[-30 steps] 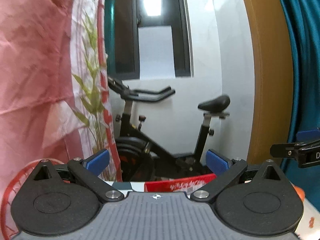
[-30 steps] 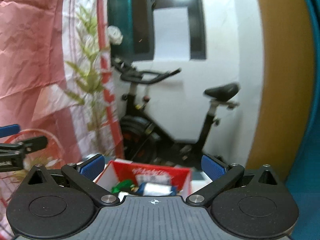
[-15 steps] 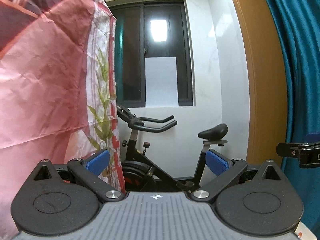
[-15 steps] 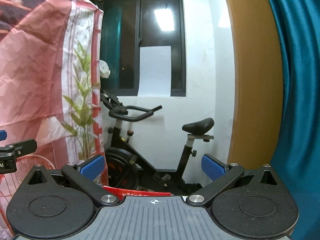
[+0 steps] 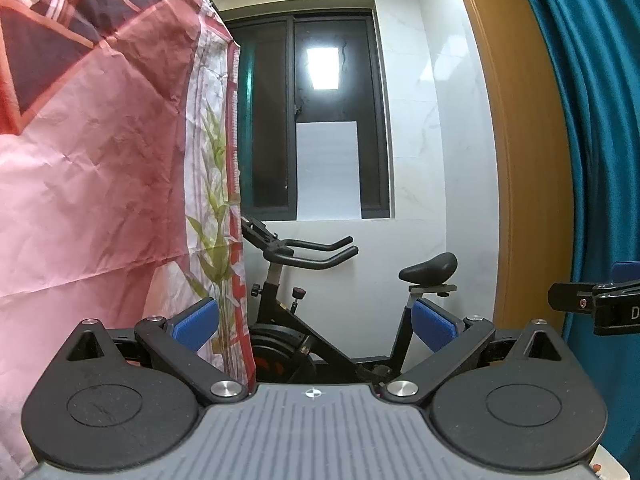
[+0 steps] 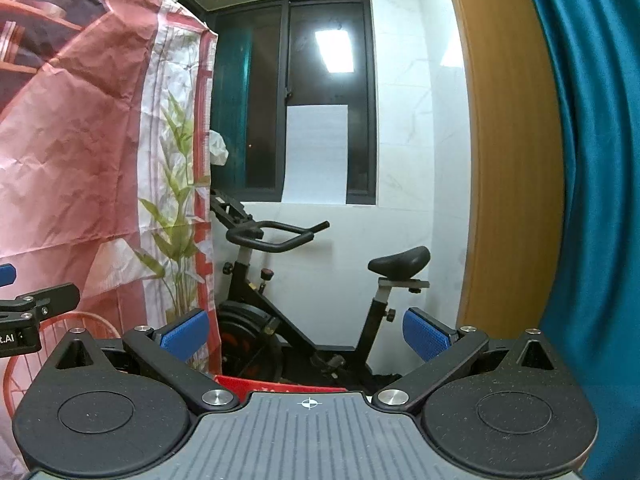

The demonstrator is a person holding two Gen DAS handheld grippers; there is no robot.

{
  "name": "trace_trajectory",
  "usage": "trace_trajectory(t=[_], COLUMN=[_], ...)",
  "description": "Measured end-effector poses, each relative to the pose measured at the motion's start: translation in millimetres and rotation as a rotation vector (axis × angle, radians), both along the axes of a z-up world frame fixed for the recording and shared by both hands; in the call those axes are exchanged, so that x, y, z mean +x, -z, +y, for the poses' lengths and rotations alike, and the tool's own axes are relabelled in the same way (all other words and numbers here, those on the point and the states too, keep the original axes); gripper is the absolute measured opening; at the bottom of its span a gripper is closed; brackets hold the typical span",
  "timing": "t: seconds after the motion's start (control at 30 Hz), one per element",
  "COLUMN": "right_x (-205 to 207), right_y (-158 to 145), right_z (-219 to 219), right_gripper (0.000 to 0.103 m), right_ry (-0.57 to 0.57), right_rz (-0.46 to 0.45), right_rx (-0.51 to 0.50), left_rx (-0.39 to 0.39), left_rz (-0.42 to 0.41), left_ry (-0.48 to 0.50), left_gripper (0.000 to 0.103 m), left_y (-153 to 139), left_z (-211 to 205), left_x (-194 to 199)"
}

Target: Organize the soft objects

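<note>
Both grippers are pointing level across the room, side by side, and neither is carrying anything. The left gripper is standing with its blue pads spread wide, nothing between them but open air. The right gripper is doing the same, jaws wide apart and empty; its tip is also poking into the right edge of the left wrist view, just beside its partner.

Straight ahead of both, well beyond the fingers, a black exercise bike is standing against the white wall under a dark window. Off to the left of the grippers a creased pink sheet printed with green leaves is hanging down. To their right a wooden door frame is rising, with a teal curtain draping just past it.

Just below the right gripper's nose, the rim of a red box is peeking out; what it holds I cannot tell. Low on that gripper's left, an orange wire basket is showing. No soft item to be sorted is clearly showing in either view.
</note>
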State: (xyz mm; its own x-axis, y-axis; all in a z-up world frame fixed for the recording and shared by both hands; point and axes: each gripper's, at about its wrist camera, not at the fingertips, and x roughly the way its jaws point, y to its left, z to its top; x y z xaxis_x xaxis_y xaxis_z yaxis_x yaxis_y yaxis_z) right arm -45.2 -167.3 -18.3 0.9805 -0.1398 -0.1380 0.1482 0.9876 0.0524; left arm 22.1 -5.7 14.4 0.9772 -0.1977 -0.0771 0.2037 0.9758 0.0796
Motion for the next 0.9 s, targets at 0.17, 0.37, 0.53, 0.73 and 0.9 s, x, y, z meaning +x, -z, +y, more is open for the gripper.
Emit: trace_trajectory(t=[0.17,0.37,0.53,0.73,0.9], right_x=[3.6,4.0,4.8,8.0,10.8], right_y=[-1.7,-0.4,0.0,1.0,4.1], right_z=[-1.6,-5.4,-5.1,-4.1,-5.3], right_gripper=[0.103,0.103,0.103,0.103,0.103], right_ry=[0.010,0.021,0.024,0.025,0.029], right_rz=[0.003,0.007,0.013,0.030,0.043], right_rx=[0.005,0.016,0.019,0.023,0.027], left_rx=[0.004,0.004,0.006,0.004,0.001], left_rz=[0.004,0.013,0.018,0.031,0.041], left_ry=[0.004,0.012,0.022,0.028,0.034], left_gripper=[0.103,0.103,0.103,0.103,0.103], left_y=[1.0,0.0,0.5,2.2,3.5], left_z=[-0.1,3.5,4.2,5.5,6.3], left_x=[-1.2,2.9,3.7,7.0,9.2])
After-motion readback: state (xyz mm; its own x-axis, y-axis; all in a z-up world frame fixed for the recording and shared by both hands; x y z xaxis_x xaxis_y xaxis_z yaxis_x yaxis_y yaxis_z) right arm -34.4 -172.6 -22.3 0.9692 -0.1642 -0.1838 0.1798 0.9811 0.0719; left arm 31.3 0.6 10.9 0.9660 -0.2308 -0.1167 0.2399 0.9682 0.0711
